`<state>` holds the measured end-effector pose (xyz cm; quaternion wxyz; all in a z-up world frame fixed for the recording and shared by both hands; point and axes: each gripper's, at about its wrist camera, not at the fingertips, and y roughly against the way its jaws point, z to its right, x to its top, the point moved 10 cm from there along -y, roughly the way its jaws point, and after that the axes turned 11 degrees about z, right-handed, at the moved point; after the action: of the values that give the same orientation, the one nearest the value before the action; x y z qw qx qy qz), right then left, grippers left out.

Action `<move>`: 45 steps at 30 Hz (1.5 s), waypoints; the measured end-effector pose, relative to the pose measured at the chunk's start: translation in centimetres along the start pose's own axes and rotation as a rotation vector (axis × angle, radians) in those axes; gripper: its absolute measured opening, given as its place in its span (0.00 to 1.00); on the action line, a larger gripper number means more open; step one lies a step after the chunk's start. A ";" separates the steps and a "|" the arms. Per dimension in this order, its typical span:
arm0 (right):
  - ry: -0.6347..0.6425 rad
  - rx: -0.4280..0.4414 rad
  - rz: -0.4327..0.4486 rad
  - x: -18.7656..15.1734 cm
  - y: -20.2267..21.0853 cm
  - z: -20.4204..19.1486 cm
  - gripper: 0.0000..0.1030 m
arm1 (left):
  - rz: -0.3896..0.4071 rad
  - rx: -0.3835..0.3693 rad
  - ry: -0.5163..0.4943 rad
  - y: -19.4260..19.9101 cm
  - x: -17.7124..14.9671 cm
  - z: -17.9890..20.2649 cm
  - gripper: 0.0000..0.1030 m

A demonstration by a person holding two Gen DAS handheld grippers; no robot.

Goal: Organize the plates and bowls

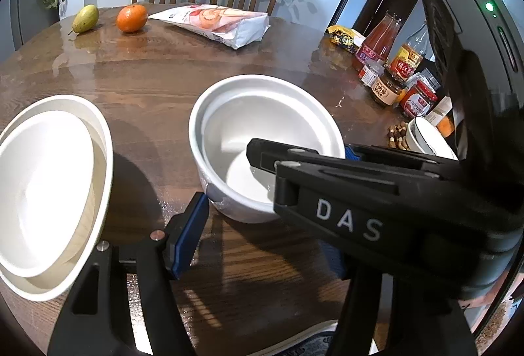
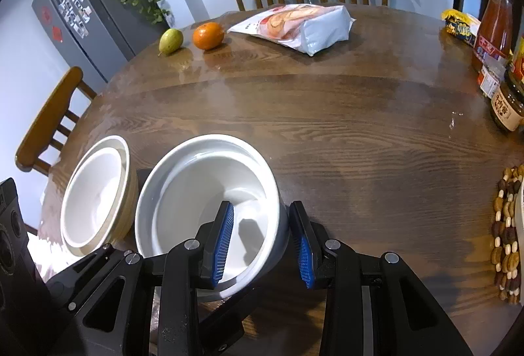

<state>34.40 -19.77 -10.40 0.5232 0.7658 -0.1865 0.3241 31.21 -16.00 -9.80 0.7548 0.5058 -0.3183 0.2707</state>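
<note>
A white bowl (image 2: 203, 192) stands on the wooden table (image 2: 360, 133), with another white bowl nested in it. My right gripper (image 2: 262, 238) is open and straddles its near right rim, one finger inside and one outside. The same bowl shows in the left wrist view (image 1: 258, 126), with the right gripper (image 1: 294, 156) reaching over it. A stack of two cream bowls (image 2: 98, 192) sits to the left and shows in the left wrist view (image 1: 49, 192). My left gripper (image 1: 262, 244) is open and empty, low over the table in front of the bowls.
A pear (image 2: 170, 41), an orange (image 2: 208, 35) and a snack bag (image 2: 301, 25) lie at the far side. Sauce bottles and jars (image 1: 393, 67) stand at the right edge. A beaded mat (image 2: 507, 234) and a small bowl (image 1: 425, 136) are on the right. Chairs surround the table.
</note>
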 end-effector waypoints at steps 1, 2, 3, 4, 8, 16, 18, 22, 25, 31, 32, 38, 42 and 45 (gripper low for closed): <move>0.001 0.000 0.003 0.1 0.1 0.0 0.38 | 0.003 -0.001 -0.001 0.1 0.0 0.0 0.61; 0.003 -0.001 0.007 0.1 0.2 -0.1 0.38 | 0.005 -0.001 -0.002 0.2 0.1 0.1 0.61; 0.004 -0.001 0.009 0.2 0.2 -0.1 0.38 | 0.009 -0.002 -0.002 0.2 0.1 0.1 0.61; 0.005 -0.002 0.011 0.2 0.3 -0.1 0.38 | 0.014 -0.001 -0.005 0.3 0.2 0.1 0.61; 0.007 -0.001 0.027 0.4 0.7 -0.3 0.38 | 0.030 -0.002 -0.011 0.7 0.5 0.2 0.61; 0.022 -0.008 0.055 0.9 1.5 -0.8 0.38 | 0.060 -0.003 -0.026 1.4 1.1 0.5 0.61; 0.022 -0.008 0.061 1.0 1.6 -0.9 0.38 | 0.069 -0.002 -0.031 1.6 1.2 0.7 0.61; 0.024 -0.012 0.073 1.2 1.9 -1.1 0.38 | 0.078 -0.006 -0.028 1.9 1.4 0.7 0.61; 0.030 -0.017 0.084 1.4 2.2 -1.2 0.38 | 0.089 -0.008 -0.032 2.2 1.6 0.9 0.61; 0.037 -0.020 0.102 1.6 2.7 -1.5 0.38 | 0.112 -0.002 -0.042 2.8 1.9 1.1 0.61; 0.039 -0.022 0.105 1.6 2.8 -1.6 0.38 | 0.116 -0.001 -0.045 2.9 2.0 1.1 0.61; 0.041 -0.025 0.124 1.9 3.3 -1.9 0.38 | 0.143 -0.001 -0.061 3.6 2.3 1.4 0.61; 0.048 -0.027 0.142 2.2 3.8 -2.3 0.38 | 0.158 0.000 -0.071 4.2 2.6 1.5 0.61; 0.050 -0.021 0.159 2.5 4.4 -2.7 0.38 | 0.175 0.006 -0.079 5.0 3.0 1.5 0.61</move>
<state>32.64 -18.79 -4.99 0.5083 0.7348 -0.2368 0.3816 29.19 -15.43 -4.20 0.7135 0.4887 -0.3899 0.3164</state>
